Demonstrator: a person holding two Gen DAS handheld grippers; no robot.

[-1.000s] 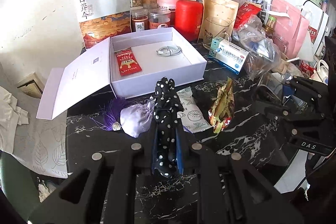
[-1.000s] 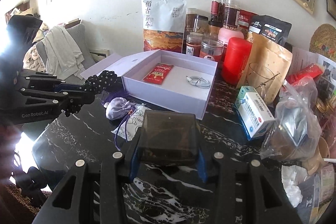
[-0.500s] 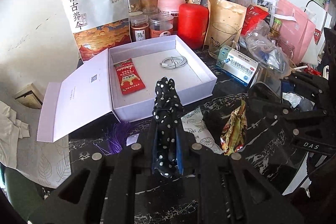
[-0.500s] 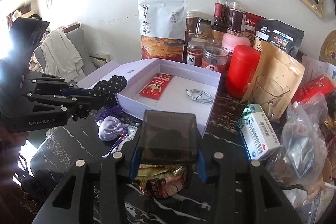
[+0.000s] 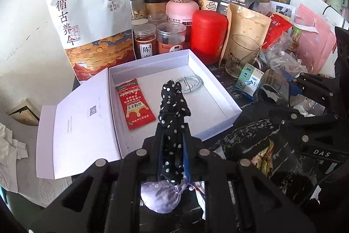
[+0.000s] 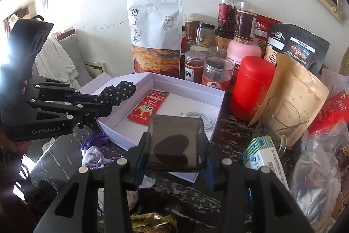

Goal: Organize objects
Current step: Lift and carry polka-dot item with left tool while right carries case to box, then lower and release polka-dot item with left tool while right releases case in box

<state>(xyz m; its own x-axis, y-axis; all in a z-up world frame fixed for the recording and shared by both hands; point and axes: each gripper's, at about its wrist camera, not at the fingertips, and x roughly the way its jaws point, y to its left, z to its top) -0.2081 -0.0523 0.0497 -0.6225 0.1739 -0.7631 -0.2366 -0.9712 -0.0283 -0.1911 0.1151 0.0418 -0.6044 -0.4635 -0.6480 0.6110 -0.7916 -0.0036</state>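
My left gripper [image 5: 173,141] is shut on a black polka-dot cloth [image 5: 173,110] and holds it above the near edge of the open white box [image 5: 224,94]. The box holds a red sachet [image 5: 134,103] and a coiled white cable [image 5: 190,85]. My right gripper [image 6: 175,146] is shut on a dark translucent square case [image 6: 176,141], held over the box's near right corner [image 6: 214,99]. The left gripper with the cloth also shows in the right wrist view [image 6: 117,93].
A lilac pouch [image 5: 162,195] and a foil snack packet [image 5: 265,158] lie on the black marble table [image 5: 246,130]. Jars, a red canister [image 5: 207,35], bags, a glass mug [image 5: 241,56] and a medicine carton [image 6: 265,156] crowd the back and right.
Both grippers have moved forward toward the box with their loads. The pouch and snack packet now lie beneath and behind the fingers.
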